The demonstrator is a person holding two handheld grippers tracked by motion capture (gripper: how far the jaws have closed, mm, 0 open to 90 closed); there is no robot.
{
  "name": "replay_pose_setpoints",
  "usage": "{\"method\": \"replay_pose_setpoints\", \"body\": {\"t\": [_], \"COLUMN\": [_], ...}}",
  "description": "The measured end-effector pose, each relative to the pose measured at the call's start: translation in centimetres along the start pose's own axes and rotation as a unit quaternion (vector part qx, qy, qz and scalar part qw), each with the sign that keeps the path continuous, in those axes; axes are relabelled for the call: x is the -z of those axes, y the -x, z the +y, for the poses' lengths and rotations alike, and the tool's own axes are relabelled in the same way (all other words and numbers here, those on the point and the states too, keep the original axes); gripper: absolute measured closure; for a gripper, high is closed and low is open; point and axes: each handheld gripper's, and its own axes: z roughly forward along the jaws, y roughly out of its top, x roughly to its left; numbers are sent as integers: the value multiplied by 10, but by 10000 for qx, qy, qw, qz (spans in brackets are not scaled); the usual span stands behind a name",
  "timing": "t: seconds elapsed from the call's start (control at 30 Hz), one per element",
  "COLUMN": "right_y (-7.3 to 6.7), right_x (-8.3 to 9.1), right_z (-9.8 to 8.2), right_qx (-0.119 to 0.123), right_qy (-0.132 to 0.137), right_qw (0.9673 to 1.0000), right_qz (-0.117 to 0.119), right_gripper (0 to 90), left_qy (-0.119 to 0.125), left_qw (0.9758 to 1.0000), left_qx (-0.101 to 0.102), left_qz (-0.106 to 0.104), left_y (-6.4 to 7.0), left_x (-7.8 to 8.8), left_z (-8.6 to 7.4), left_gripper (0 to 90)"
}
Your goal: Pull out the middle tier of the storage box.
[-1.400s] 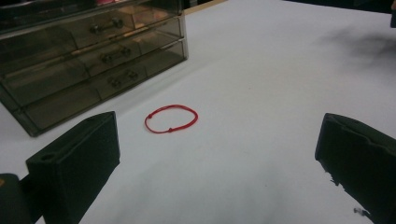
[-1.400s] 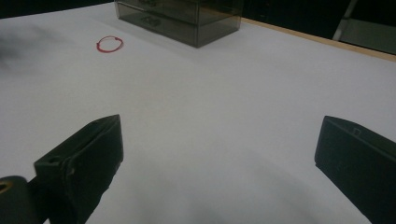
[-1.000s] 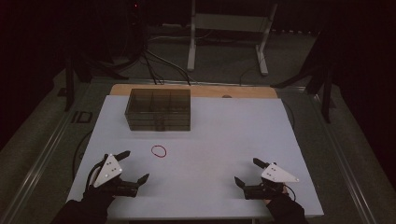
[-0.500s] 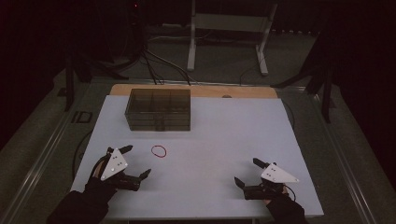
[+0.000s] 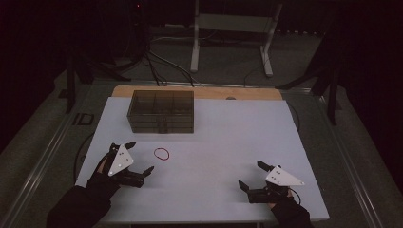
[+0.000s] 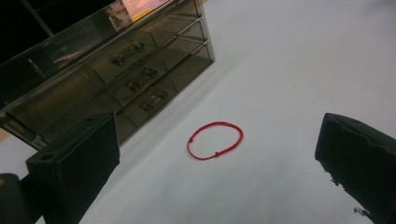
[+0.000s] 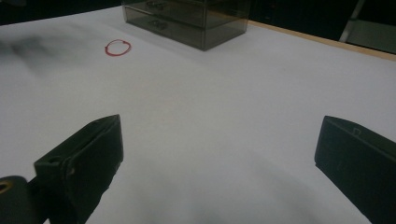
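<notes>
White tabletop (image 5: 214,190), dark room behind. Nearest me, my right gripper (image 5: 253,175) rests released, jaws wide. My left gripper (image 5: 139,156) is released too, jaws spread, aimed at the red rubber band (image 5: 162,153) lying flat just beyond. Farther back, smoky plastic drawer unit (image 5: 161,111).

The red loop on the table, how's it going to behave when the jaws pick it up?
The red loop looks like thin cord with small knots, so probably floppy and very light. It lies flat on the white table, so it may be awkward to pinch and may slide if nudged. It's unlikely to roll.
</notes>
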Motion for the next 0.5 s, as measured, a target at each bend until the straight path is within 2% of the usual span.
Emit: {"method": "replay_pose_setpoints", "body": {"t": [0.33,0.5], "right_y": [0,0], "right_x": [-1,-1], "right_z": [0,0], "right_qx": [-6,-15], "right_qy": [0,4], "right_qw": [10000,10000], "right_qz": [31,40], "right_gripper": [12,12], "left_qy": [-178,-322], "left_qw": [9992,9975], "left_qx": [-353,-587], "left_qz": [80,217], "left_y": [-2,-2], "left_x": [-9,-16], "left_z": [7,12], "left_gripper": [15,15]}}
